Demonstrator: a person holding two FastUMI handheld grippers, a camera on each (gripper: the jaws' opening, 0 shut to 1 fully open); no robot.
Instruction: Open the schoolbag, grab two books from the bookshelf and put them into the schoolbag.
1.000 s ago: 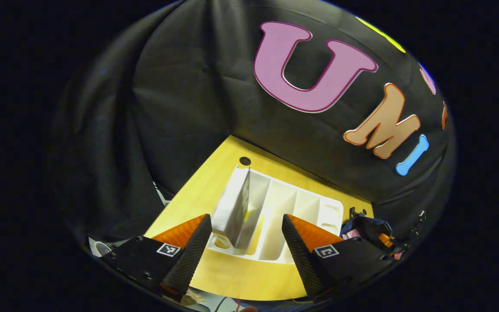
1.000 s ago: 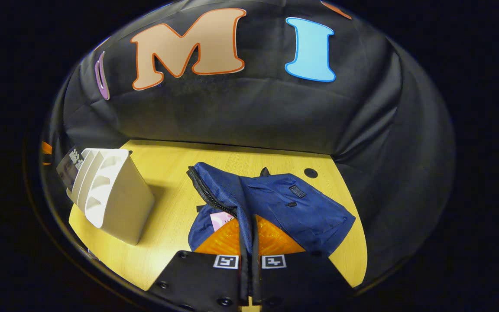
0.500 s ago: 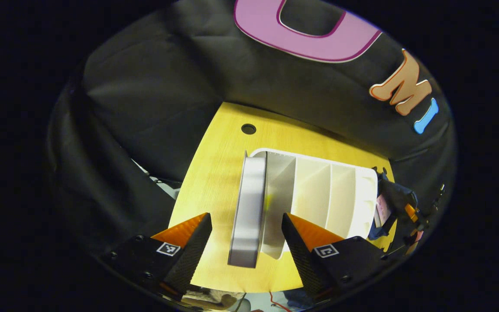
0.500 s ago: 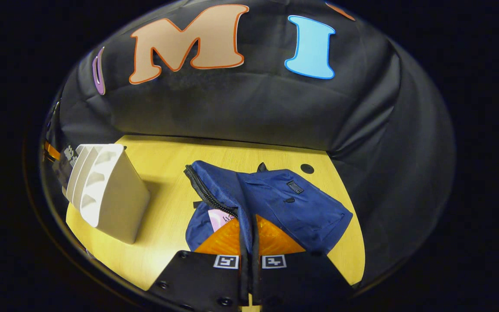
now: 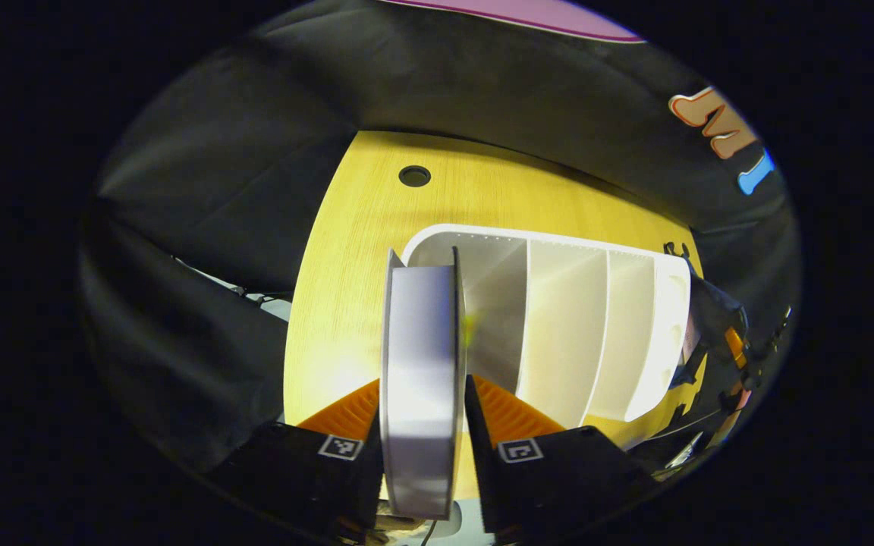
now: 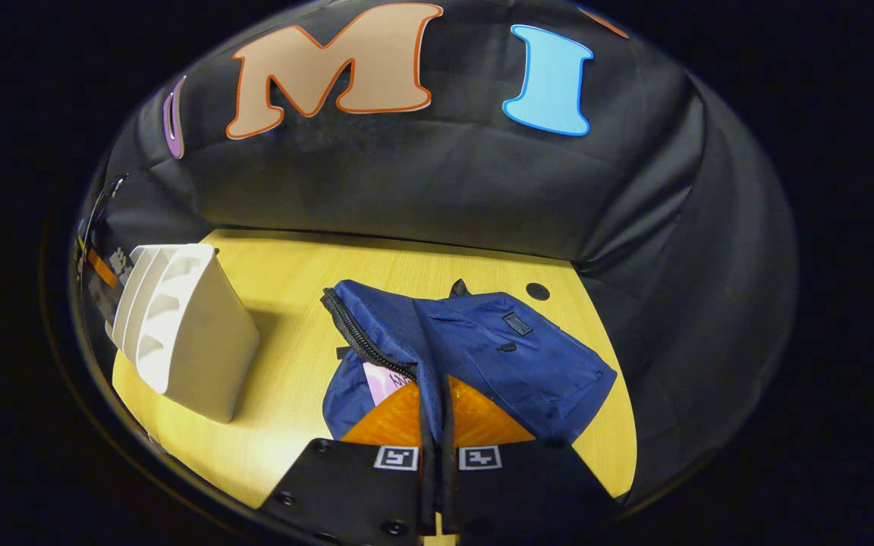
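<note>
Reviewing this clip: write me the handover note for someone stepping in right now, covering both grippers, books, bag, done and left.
Left gripper: shut on a book standing in the end slot of the white bookshelf; book not lifted out yet.
Right gripper: shut on the opened flap of the blue schoolbag, holding it up on the wooden table.
Done: bag unzipped; something pink, possibly the first book, shows inside.
Left: pull this book from the shelf, carry it over, slide it into the opening, release.
</note>
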